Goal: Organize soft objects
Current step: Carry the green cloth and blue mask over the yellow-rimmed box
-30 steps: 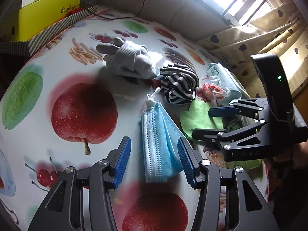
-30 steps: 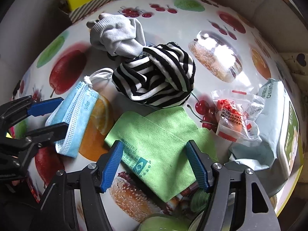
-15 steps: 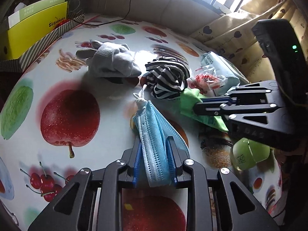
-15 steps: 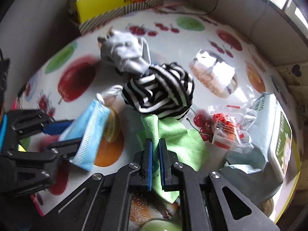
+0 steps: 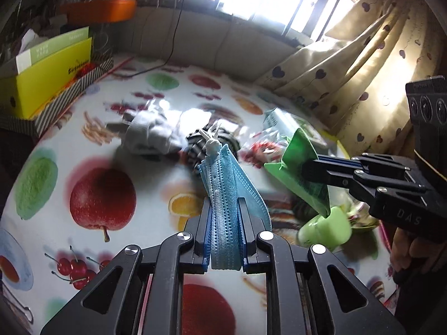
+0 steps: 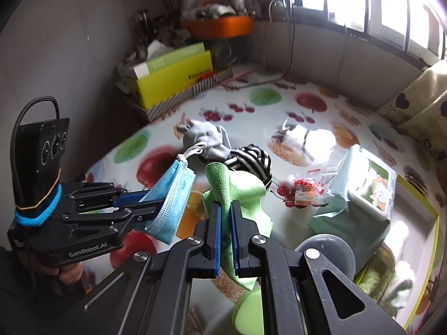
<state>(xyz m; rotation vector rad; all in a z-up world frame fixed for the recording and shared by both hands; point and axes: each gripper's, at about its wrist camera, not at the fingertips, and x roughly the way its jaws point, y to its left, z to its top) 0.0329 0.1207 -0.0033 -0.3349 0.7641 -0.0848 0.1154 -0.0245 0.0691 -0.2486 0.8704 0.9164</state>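
Observation:
My left gripper (image 5: 223, 209) is shut on a blue face mask (image 5: 226, 184) and holds it above the fruit-print tablecloth (image 5: 83, 145); it also shows in the right wrist view (image 6: 173, 198). My right gripper (image 6: 226, 209) is shut on a green cloth (image 6: 232, 192), lifted off the table; the cloth also shows in the left wrist view (image 5: 301, 164). A grey glove (image 6: 206, 136) and a black-and-white striped cloth (image 6: 254, 159) lie on the table beyond both grippers.
A yellow box (image 6: 173, 75) in a striped tray stands at the back left, an orange bin (image 6: 218, 25) behind it. A wet-wipes pack (image 6: 360, 192), a snack packet (image 6: 307, 189), a green bottle (image 5: 327, 229) and a grey lid (image 6: 327, 251) lie at the right. Heart-print curtain (image 5: 349, 69) hangs right.
Both grippers closed on their items and have lifted them off the table: the left with the mask, the right with the green cloth.

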